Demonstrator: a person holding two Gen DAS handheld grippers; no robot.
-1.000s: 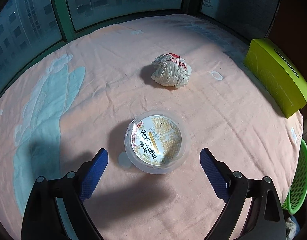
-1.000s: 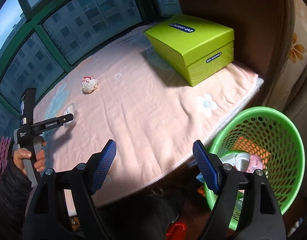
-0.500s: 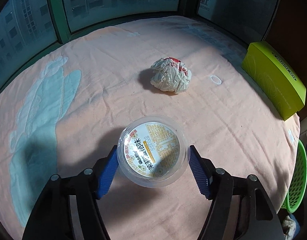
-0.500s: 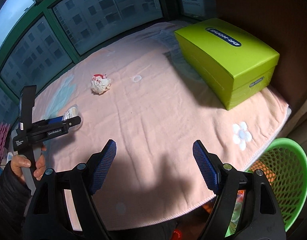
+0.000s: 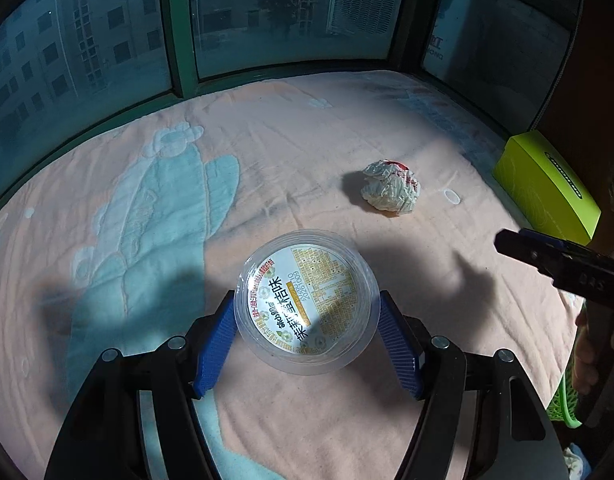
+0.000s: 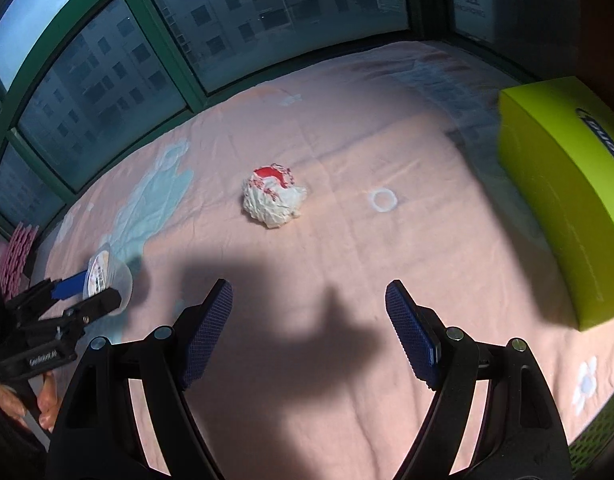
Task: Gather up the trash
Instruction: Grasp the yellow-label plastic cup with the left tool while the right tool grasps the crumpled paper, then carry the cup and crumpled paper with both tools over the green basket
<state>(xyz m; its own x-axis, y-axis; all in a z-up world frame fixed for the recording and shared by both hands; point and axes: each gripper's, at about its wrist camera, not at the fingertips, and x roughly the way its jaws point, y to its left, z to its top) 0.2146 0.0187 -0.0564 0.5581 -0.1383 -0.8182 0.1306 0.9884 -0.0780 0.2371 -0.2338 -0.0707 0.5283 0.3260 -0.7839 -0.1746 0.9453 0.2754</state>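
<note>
Between left hand-held gripper (image 5: 305, 330) pads: cup (image 5: 305, 300), lid up.

A lime-green box (image 6: 567, 196) sits on the pink blanket (image 6: 347, 140) beside green-framed windows (image 6: 155, 32).

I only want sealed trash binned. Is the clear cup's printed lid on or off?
On. The printed lid still covers the top of the clear cup, which the left claw grips.
</note>
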